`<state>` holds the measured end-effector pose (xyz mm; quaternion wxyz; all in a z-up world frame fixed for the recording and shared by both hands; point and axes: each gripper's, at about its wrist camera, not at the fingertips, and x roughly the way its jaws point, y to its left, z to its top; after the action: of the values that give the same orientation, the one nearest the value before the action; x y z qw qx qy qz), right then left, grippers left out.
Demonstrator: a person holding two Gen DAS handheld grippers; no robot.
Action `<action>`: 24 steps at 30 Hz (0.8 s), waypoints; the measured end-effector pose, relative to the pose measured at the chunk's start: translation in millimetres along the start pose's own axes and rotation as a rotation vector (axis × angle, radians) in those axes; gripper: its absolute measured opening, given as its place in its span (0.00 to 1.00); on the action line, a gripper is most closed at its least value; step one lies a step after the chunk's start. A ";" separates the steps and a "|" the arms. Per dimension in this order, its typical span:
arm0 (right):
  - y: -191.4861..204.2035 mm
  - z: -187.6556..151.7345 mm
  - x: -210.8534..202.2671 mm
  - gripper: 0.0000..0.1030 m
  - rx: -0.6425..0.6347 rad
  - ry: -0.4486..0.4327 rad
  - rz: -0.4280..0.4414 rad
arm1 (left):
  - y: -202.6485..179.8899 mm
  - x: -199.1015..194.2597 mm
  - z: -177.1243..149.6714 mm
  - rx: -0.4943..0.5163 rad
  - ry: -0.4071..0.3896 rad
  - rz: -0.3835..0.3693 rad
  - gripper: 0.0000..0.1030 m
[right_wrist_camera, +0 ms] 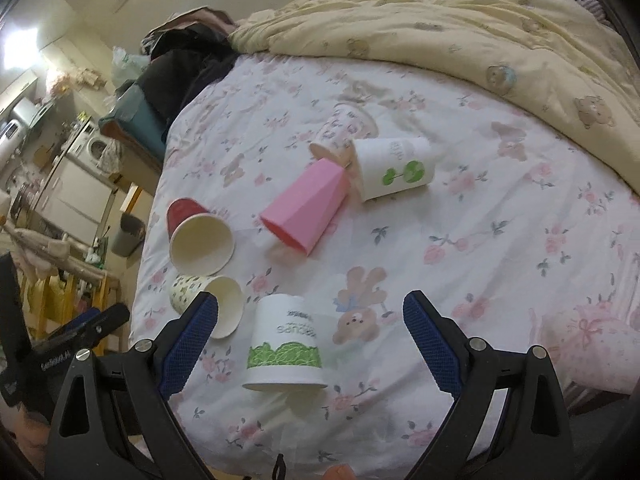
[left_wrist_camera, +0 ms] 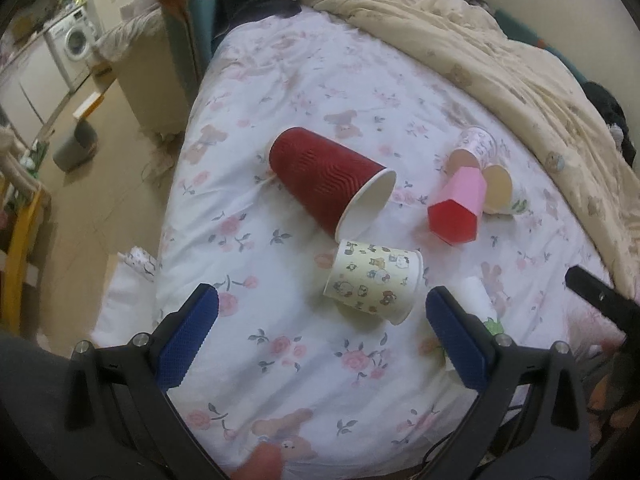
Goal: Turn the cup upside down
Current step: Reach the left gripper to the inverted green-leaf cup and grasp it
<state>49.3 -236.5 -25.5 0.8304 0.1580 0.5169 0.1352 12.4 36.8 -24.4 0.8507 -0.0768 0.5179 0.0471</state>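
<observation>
Cups all over the bed, floral sheet. We see six.

White cup with green band: sits mouth-down on the sheet, just ahead of the right gripper and between its two blue pads. Not touched. Right jaws wide apart, nothing held. In the left view only a white sliver of it shows behind the right pad.

Cartoon-print cup: on its side, mouth to the right in the left view, just ahead of the left gripper. Left jaws also wide apart, empty, no contact.

Red ribbed cup: on its side, white inside facing the cameras, its rim just beside the cartoon-print cup; we can't tell if they touch.

Pink faceted cup: on its side mid-bed, red inside, mouth toward us.

White cup with green globe print: on its side just beyond the pink one, close to its base.

Pink-patterned paper cup: on its side behind those two, blurred.

Cream teddy-print duvet bunched along the far side of the bed. Washing machine and grey bin on the floor off to the left.
</observation>
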 end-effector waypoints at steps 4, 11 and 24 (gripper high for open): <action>-9.0 0.8 -6.2 0.94 0.025 -0.013 -0.033 | -15.5 -1.7 5.3 0.019 0.030 -0.031 0.99; -33.8 0.8 -16.4 0.94 0.081 -0.018 -0.055 | -70.1 9.7 19.3 0.027 0.146 -0.142 0.94; -64.9 3.2 -26.1 0.97 0.193 -0.007 -0.017 | -139.4 86.4 8.9 0.012 0.401 -0.074 0.67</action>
<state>45.0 -306.4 -29.0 0.8141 0.2334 0.5260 0.0774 82.1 -98.7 -85.7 0.7322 -0.0983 0.6740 -0.0035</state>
